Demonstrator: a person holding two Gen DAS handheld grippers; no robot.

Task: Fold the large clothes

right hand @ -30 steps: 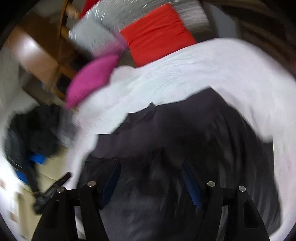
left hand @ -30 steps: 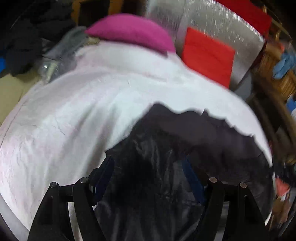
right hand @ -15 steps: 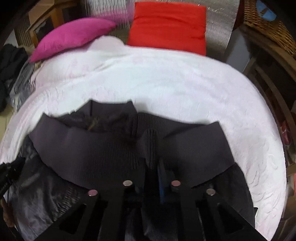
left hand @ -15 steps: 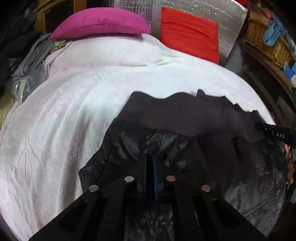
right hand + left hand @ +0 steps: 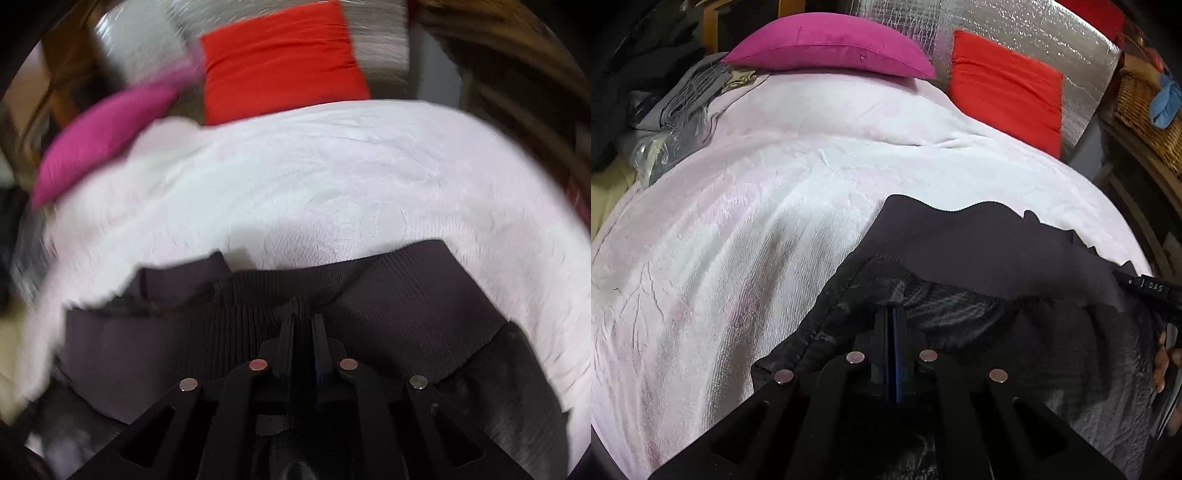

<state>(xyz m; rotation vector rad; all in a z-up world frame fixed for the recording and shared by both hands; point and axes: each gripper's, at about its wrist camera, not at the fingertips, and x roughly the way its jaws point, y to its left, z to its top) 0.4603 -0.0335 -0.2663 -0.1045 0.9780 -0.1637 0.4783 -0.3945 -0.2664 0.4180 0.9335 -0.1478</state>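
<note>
A black jacket [image 5: 979, 288] with a shiny body and a ribbed knit hem band [image 5: 406, 306] lies on the white blanket [image 5: 757, 229] of a bed. My left gripper [image 5: 892, 312] is shut, its fingertips pinching the shiny fabric just below the ribbed band. My right gripper [image 5: 303, 317] grips a bunched fold of the ribbed band; its jaws are opening slightly, with the fabric still pressed between the pads. In the left wrist view the right gripper's body [image 5: 1152, 291] and a hand [image 5: 1161, 365] show at the right edge. The right wrist view is blurred.
A pink cushion [image 5: 827, 48] and a red cushion [image 5: 1004, 88] lean against a silver foil panel [image 5: 1015, 26] at the head of the bed. Grey clothes [image 5: 687, 96] lie at the far left. A wicker basket [image 5: 1145, 107] stands at the right.
Both grippers went from wide open above the jacket to shut on it, sinking toward the bed. The ribbed hem has bunched at the right fingertips.
</note>
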